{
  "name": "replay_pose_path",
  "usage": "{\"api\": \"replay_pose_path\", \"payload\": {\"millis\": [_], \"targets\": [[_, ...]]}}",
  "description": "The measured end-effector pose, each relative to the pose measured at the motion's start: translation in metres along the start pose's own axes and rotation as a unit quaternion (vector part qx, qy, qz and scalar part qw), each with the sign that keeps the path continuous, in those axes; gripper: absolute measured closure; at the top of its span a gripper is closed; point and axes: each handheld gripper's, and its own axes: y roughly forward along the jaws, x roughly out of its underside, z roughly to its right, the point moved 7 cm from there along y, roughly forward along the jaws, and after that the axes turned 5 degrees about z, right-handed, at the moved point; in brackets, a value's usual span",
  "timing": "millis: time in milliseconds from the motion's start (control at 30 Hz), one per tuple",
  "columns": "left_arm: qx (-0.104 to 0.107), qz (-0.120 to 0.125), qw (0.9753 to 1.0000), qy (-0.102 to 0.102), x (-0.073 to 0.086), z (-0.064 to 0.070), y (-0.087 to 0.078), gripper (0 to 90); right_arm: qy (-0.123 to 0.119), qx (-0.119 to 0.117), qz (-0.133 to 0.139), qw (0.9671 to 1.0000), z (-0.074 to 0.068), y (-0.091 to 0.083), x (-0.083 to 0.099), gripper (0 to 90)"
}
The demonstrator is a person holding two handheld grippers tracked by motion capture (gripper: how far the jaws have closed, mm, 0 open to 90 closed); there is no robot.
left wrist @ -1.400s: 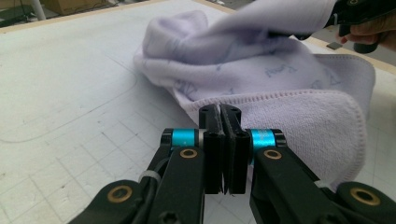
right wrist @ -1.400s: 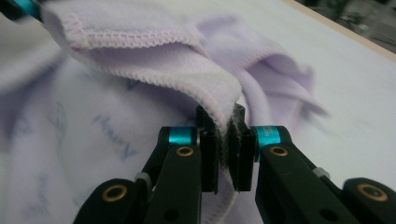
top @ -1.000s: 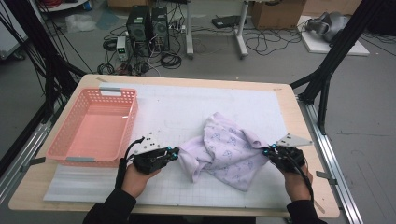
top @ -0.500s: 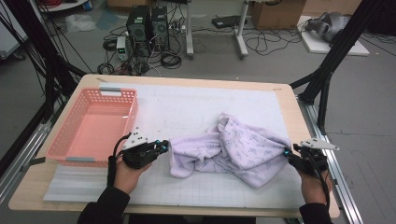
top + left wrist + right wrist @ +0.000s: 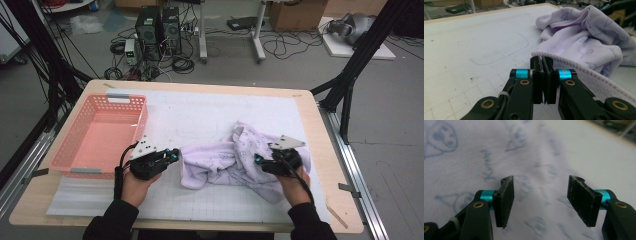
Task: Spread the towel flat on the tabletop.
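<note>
Lilac towel (image 5: 235,162): soft, light, limp; left claw (image 5: 543,65) clamped on hem, right claw (image 5: 540,200) spread wide over towel; take far hem next

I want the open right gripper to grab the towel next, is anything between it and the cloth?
Nothing visible: the right gripper hangs open directly over the lavender towel, with only cloth between its jaws. The left gripper is shut on the towel's hem.
</note>
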Motion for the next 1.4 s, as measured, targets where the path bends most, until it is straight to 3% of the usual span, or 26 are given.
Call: {"api": "replay_pose_path", "payload": {"millis": [67, 133, 167, 200, 233, 267, 300, 333, 467, 600, 633, 667, 700, 800, 900, 933, 1033, 1133, 1167, 1200, 1267, 1400], "targets": [[0.0, 0.001, 1.0, -0.001, -0.001, 0.0, -0.001, 87.1, 0.013, -0.013, -0.027, 0.9995, -0.006, 0.025, 0.007, 43.0], [-0.001, 0.0, 1.0, 0.0, 0.0, -0.002, -0.001, 87.1, 0.019, -0.014, -0.038, 0.999, -0.006, 0.029, 0.011, 48.2], [-0.002, 0.0, 1.0, -0.001, 0.0, -0.003, -0.001, 87.1, 0.026, -0.02, -0.05, 0.9982, -0.005, 0.035, 0.017, 61.5], [-0.002, 0.001, 1.0, -0.002, 0.0, -0.003, 0.0, 87.1, 0.026, -0.02, -0.05, 0.9982, -0.005, 0.035, 0.017, 61.5], [-0.002, 0.0, 1.0, 0.0, 0.0, -0.003, -0.001, 87.1, 0.036, -0.039, -0.04, 0.9977, -0.006, 0.033, 0.019, 73.6], [-0.004, -0.001, 1.0, 0.002, 0.0, -0.004, -0.001, 87.1, 0.029, -0.044, -0.042, 0.9977, -0.009, 0.032, 0.019, 83.1], [-0.005, -0.001, 1.0, 0.003, 0.0, -0.004, -0.002, 87.1, 0.029, -0.044, -0.042, 0.9977, -0.009, 0.032, 0.019, 83.1], [-0.006, -0.001, 1.0, 0.003, 0.0, -0.004, -0.002, 87.1, 0.001, -0.035, -0.051, 0.9981, -0.011, 0.028, 0.02, 87.6], [-0.011, 0.001, 0.9999, 0.0, 0.0, -0.007, -0.004, 87.1, -0.008, -0.036, -0.061, 0.9974, -0.008, 0.02, 0.025, 88.2], [-0.015, 0.003, 0.9999, -0.002, 0.0, -0.01, -0.004, 87.1, -0.025, -0.017, -0.082, 0.9962, 0.003, -0.005, 0.041, 88.5], [-0.015, 0.001, 0.9999, -0.001, 0.0, -0.01, -0.004, 87.1, -0.025, -0.017, -0.082, 0.9962, 0.003, -0.005, 0.041, 88.5], [-0.017, 0.001, 0.9999, 0.0, 0.0, -0.011, -0.004, 87.1, -0.027, -0.016, -0.089, 0.9955, 0.006, -0.017, 0.049, 88.4], [-0.017, 0.0, 0.9999, -0.001, 0.0, -0.011, -0.004, 87.1, -0.027, -0.016, -0.089, 0.9955, 0.006, -0.017, 0.049, 88.4], [-0.021, 0.003, 0.9998, 0.001, 0.0, -0.012, -0.004, 87.1, -0.02, -0.026, -0.084, 0.996, 0.007, -0.041, 0.057, 88.4], [-0.022, 0.006, 0.9997, -0.001, -0.001, -0.013, -0.005, 87.0, -0.033, -0.032, -0.084, 0.9954, 0.003, -0.051, 0.06, 87.8], [-0.022, 0.007, 0.9997, -0.002, -0.001, -0.013, -0.005, 87.0, -0.037, -0.032, -0.078, 0.9957, 0.003, -0.054, 0.057, 86.5], [-0.021, 0.006, 0.9998, -0.002, -0.001, -0.013, -0.004, 86.9, -0.021, -0.03, -0.039, 0.9986, 0.002, -0.058, 0.042, 65.4], [-0.018, 0.006, 0.9998, 0.0, -0.001, -0.012, -0.004, 86.9, -0.016, -0.031, 0.008, 0.9994, 0.002, -0.06, 0.019, 60.9], [-0.018, 0.008, 0.9998, -0.001, -0.001, -0.012, -0.004, 86.9, -0.016, -0.027, 0.02, 0.9993, 0.002, -0.06, 0.011, 55.1], [-0.017, 0.008, 0.9998, 0.0, -0.001, -0.012, -0.004, 86.9, -0.016, -0.027, 0.02, 0.9993, 0.002, -0.06, 0.011, 55.1], [-0.015, 0.009, 0.9998, 0.0, -0.001, -0.012, -0.004, 86.9, -0.007, -0.031, 0.052, 0.9981, 0.0, -0.055, -0.011, 51.2], [-0.009, 0.013, 0.9999, 0.002, -0.001, -0.01, -0.004, 86.9, 0.001, -0.042, 0.07, 0.9967, -0.003, -0.045, -0.029, 49.5]]}}
